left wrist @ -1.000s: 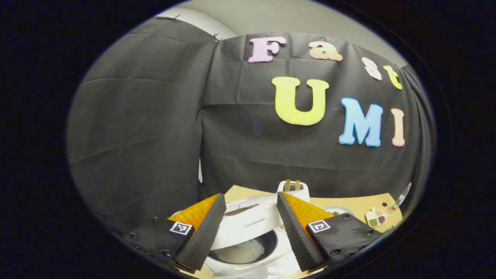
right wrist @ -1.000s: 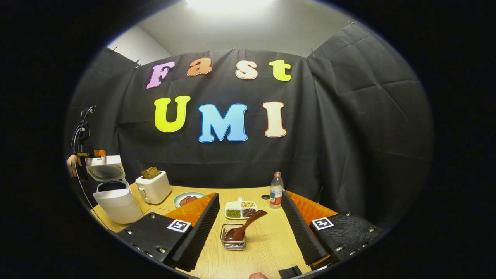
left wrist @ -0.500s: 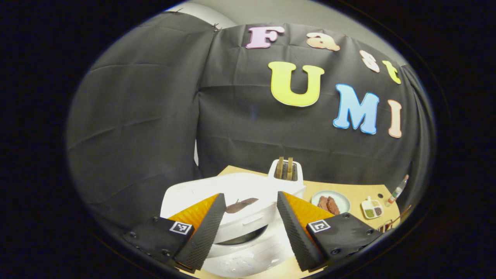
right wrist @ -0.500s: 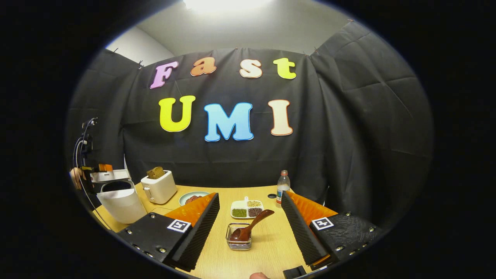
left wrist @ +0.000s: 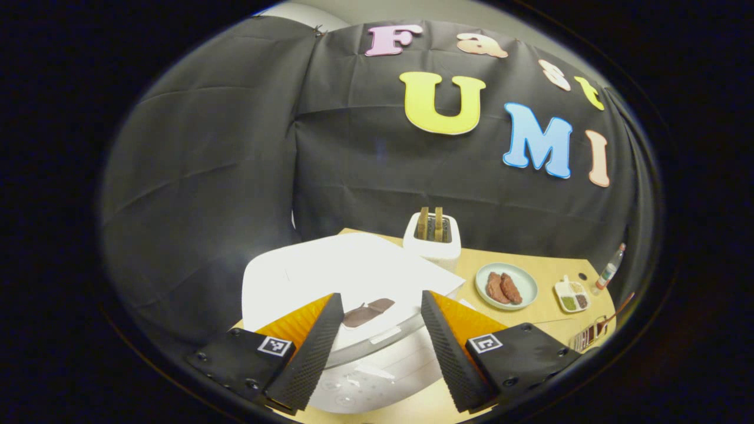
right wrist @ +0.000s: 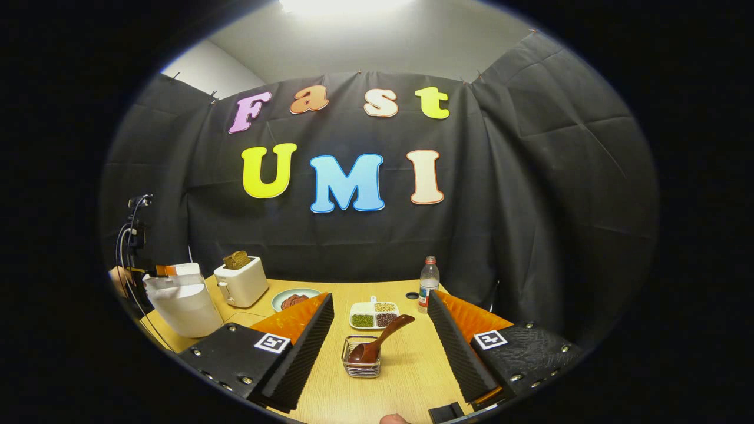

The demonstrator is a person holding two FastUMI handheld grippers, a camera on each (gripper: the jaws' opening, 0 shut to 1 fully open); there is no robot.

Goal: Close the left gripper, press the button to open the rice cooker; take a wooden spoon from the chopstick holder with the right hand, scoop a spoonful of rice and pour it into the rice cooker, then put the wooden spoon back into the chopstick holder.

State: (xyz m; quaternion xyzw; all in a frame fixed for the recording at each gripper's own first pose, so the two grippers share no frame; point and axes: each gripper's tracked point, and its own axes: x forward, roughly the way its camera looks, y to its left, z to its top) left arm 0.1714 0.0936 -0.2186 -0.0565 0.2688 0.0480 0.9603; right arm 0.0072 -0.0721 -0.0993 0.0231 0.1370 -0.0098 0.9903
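Note:
The white rice cooker (left wrist: pixel 353 277) sits right under my left gripper (left wrist: pixel 380 297), its lid down over the body. That gripper is open, with nothing between its fingers, which frame the lid's front edge. In the right gripper view the rice cooker (right wrist: pixel 184 301) stands at the table's far left, with the left gripper (right wrist: pixel 162 271) and a hand on top of it. The wooden spoon (right wrist: pixel 380 343) leans in the wire chopstick holder (right wrist: pixel 360 365), bowl down. My right gripper (right wrist: pixel 380 300) hangs open just in front of the holder, touching nothing.
A white toaster (right wrist: pixel 240 281) with bread stands behind the cooker. On the wooden table (right wrist: pixel 400 377) are a plate of meat (right wrist: pixel 293 299), a divided dish of grains (right wrist: pixel 374 315) and a bottle (right wrist: pixel 428 282). Black cloth walls close the booth.
The rice cooker's lid has swung down from open to lying on the body, hiding the rice in the pot. The left gripper moved down with it. The right gripper barely shifted.

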